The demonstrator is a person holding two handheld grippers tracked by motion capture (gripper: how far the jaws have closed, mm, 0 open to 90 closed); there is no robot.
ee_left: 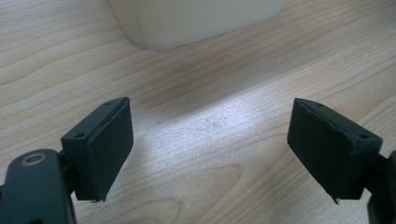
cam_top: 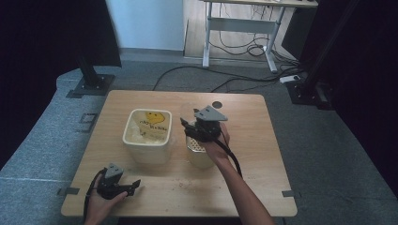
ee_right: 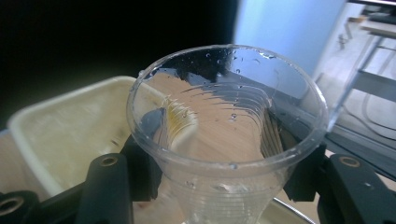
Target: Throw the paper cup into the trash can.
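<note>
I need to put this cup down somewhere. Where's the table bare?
Bare: the right side of the table, beyond the strainer pot, and the near edge between both forearms. Crowded: mid-table, around the tub and pot.

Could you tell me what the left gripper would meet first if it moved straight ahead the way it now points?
Probably the cream rectangular plastic tub: it stands ahead of the open left gripper, with bare wooden table between them. The exact line is hard to judge.

Wooden table (cam_top: 244, 183), distant desk (cam_top: 244, 18).
</note>
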